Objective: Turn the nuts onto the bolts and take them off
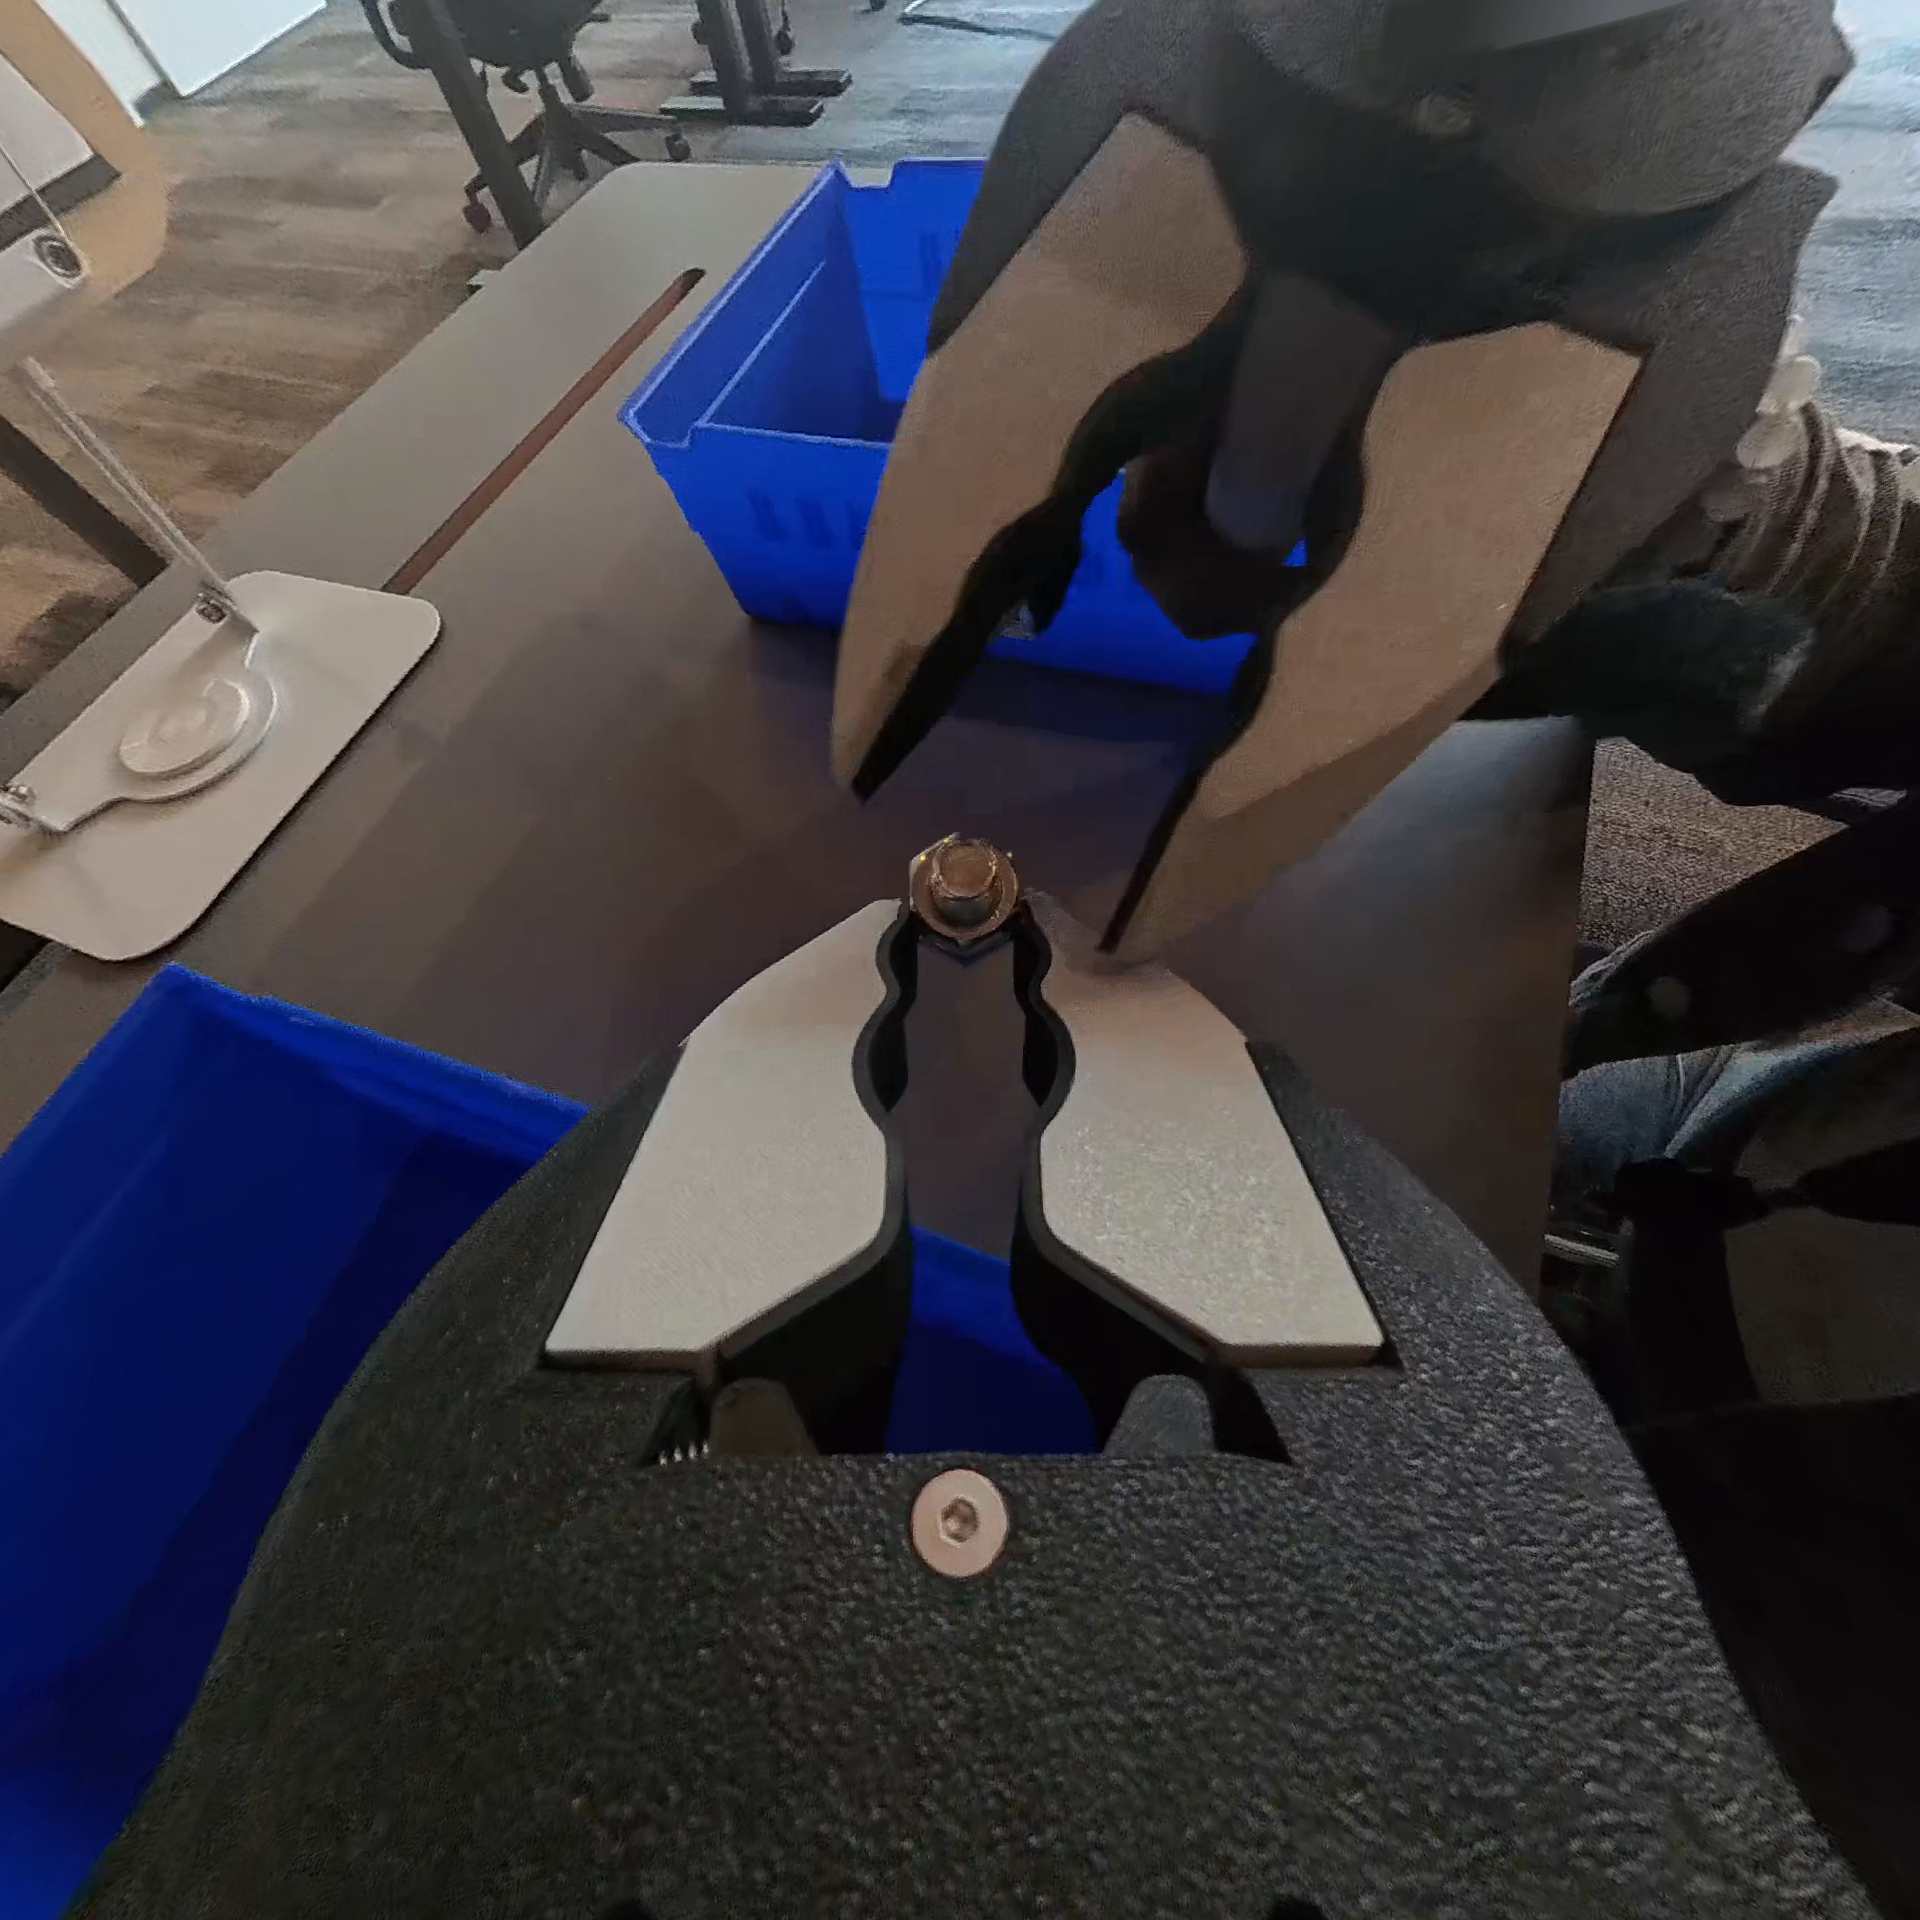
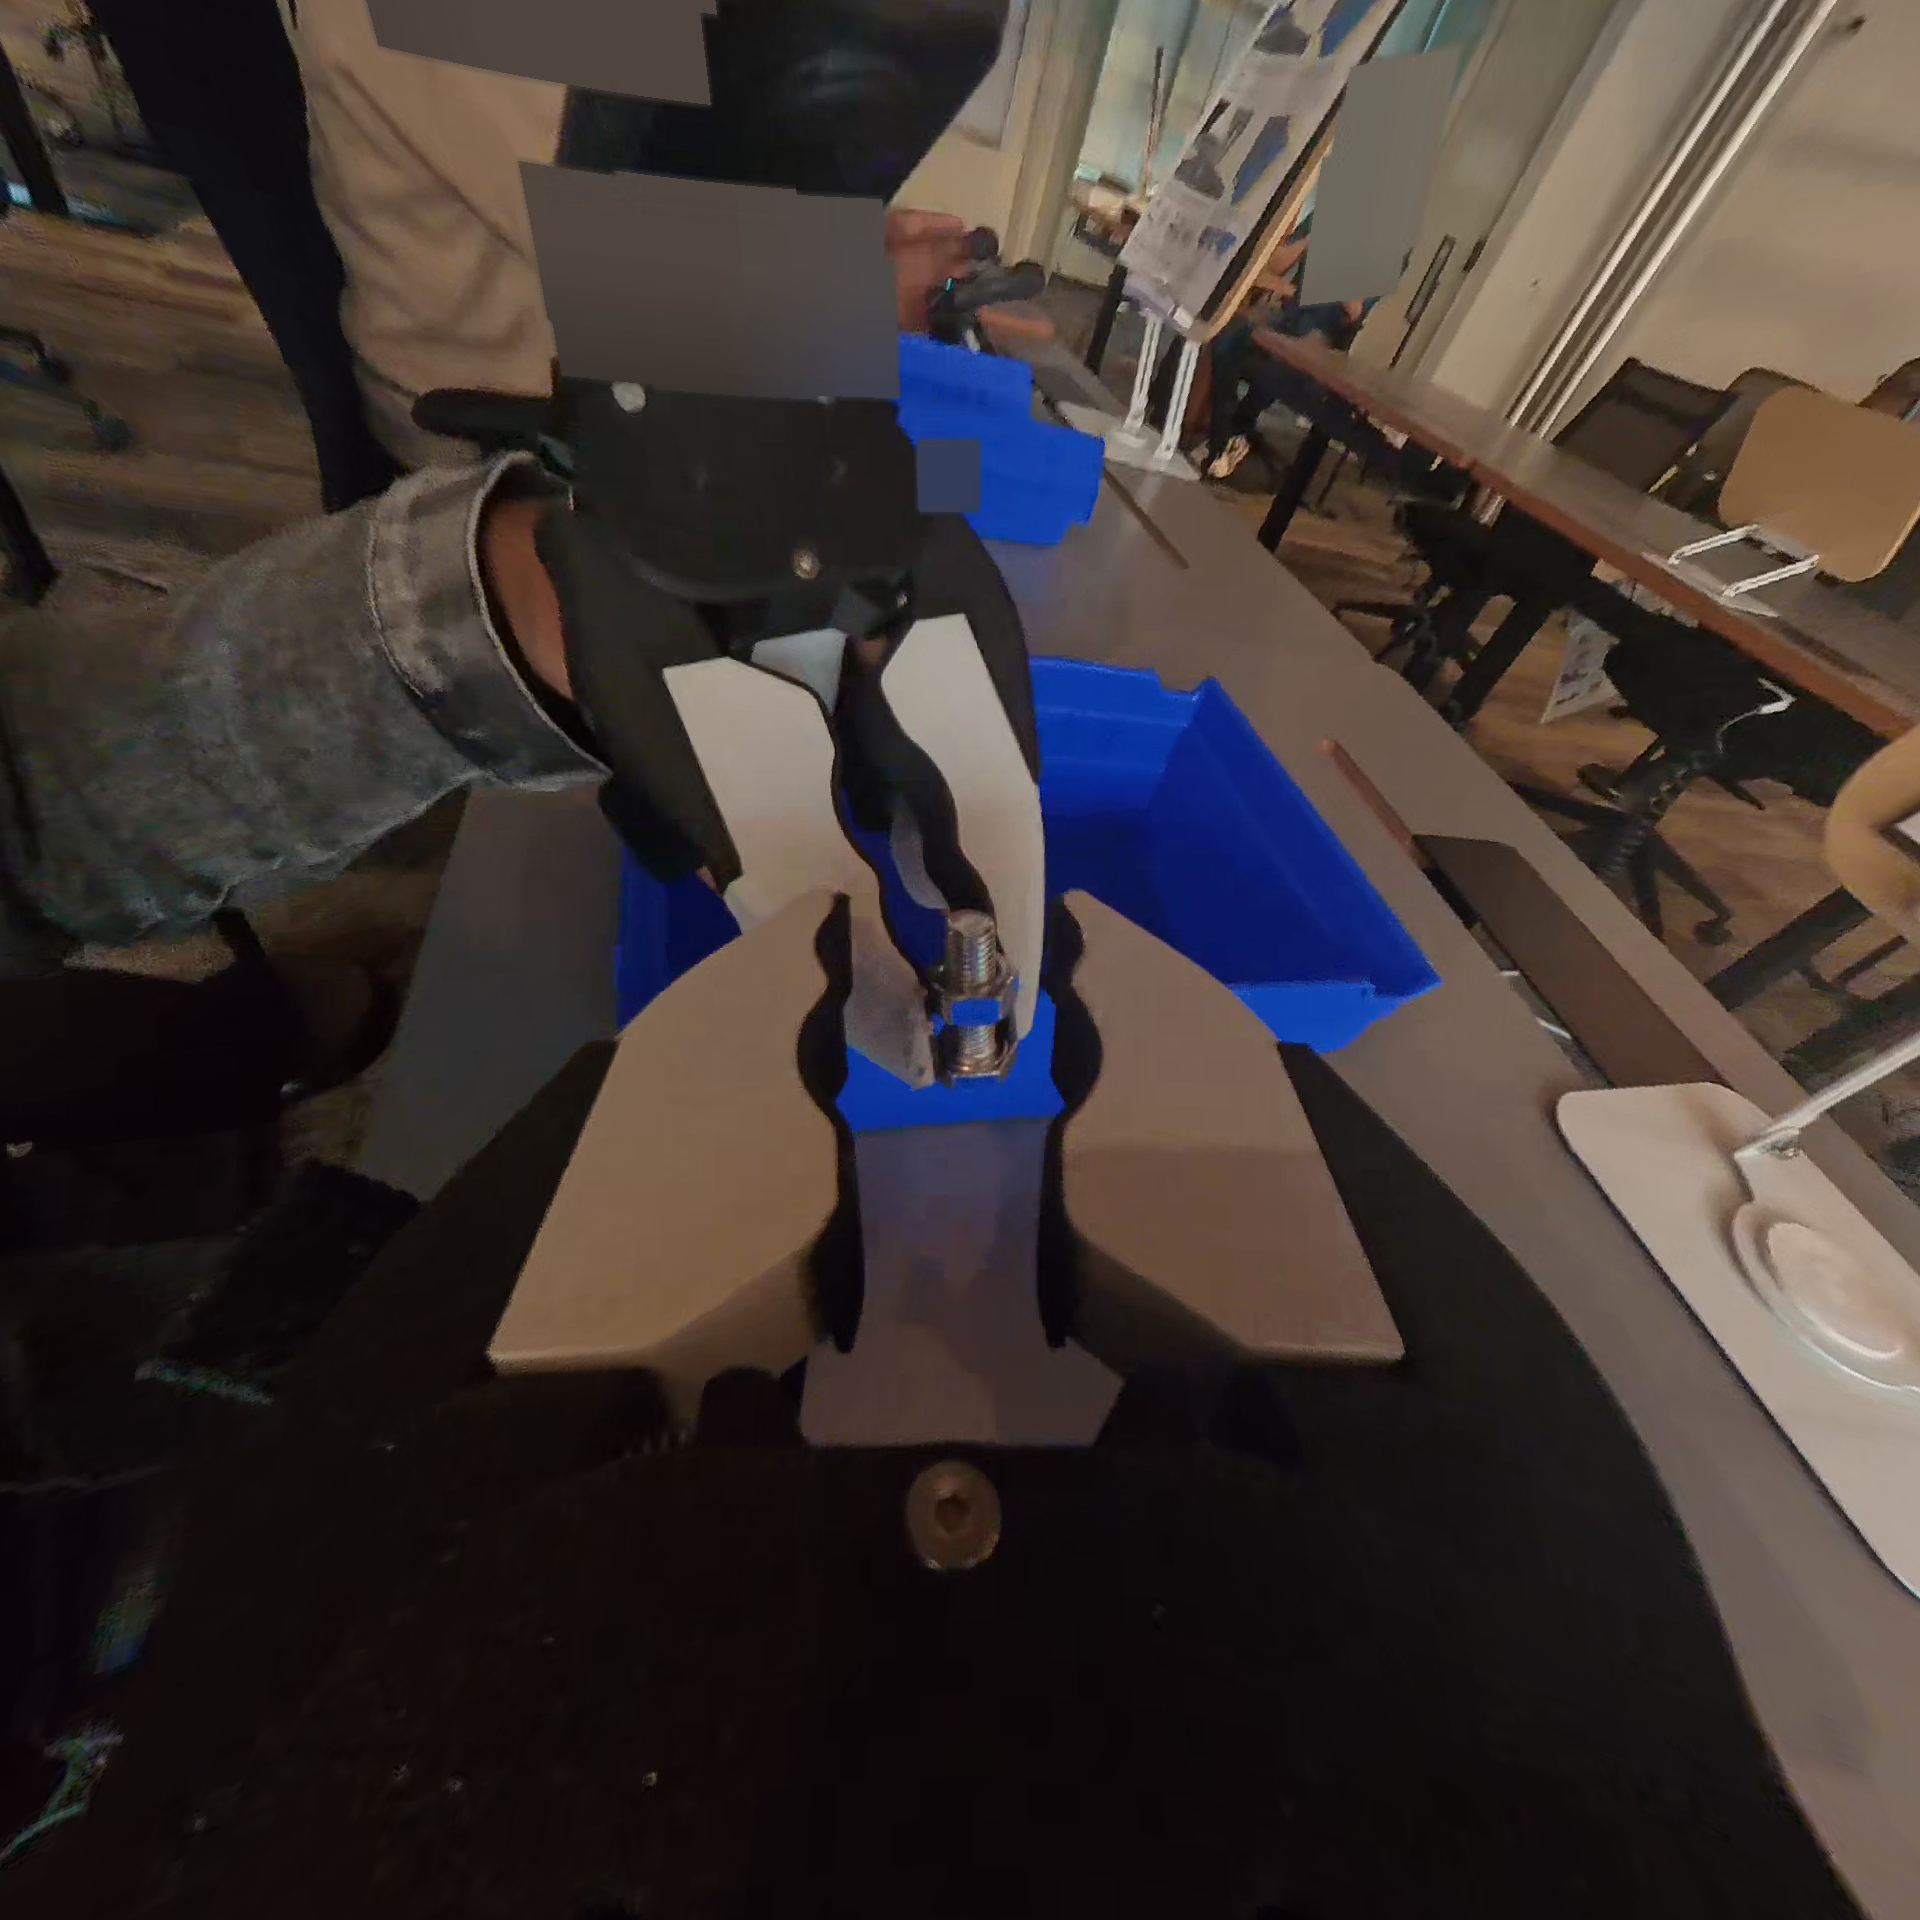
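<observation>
The left hand-held gripper (image 1: 961, 925) reaches level over the dark bench (image 1: 582, 831), its fingertips closed on a bolt (image 2: 971, 951) that stands upright, with a nut (image 2: 971, 987) threaded partway down the shank. The right hand-held gripper (image 1: 987, 862) tilts down toward it from the far side, fingers spread wide and empty, tips flanking the bolt without touching. Blue bins (image 1: 790, 416) sit behind and below.

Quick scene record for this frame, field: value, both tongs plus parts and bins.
left tongs: shut on the bolt, held in the air over the table
bolt: threaded end free, head end at the bottom
nut: threaded partway along the shank
right tongs: open, empty, tips either side of the bolt without touching
blue bins: two on the table, contents not visible
table: dark top, a white stand base at its edge
</observation>
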Demonstrator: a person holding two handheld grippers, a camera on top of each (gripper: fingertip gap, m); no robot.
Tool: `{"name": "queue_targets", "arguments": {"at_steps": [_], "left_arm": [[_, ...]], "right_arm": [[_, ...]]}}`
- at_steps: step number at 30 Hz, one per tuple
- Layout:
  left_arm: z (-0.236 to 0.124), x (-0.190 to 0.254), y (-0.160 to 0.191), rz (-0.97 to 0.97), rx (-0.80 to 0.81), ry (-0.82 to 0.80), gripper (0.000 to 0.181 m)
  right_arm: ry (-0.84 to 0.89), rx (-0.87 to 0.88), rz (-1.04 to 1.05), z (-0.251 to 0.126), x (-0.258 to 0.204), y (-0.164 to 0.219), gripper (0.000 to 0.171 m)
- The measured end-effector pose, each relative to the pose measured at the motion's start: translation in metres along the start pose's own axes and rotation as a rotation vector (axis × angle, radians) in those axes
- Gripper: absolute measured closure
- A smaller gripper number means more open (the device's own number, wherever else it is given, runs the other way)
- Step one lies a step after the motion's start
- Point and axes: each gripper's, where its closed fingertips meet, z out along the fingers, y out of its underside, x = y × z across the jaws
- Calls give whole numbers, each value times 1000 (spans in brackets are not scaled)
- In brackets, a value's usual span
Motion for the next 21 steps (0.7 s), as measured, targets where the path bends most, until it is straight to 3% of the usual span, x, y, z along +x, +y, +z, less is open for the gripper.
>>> {"name": "queue_targets", "arguments": {"at_steps": [13, 17, 21], "left_arm": [[1, -9, 3, -18, 50, -4, 163], [-2, -19, -8, -26, 165, -25, 161], [8, -28, 0, -23, 174, -57, 138]], "right_arm": [[14, -42, -15, 14, 8, 12, 163], [35, 71, 73, 13, 20, 2, 163], [28, 230, 223, 6, 33, -12, 163]]}}
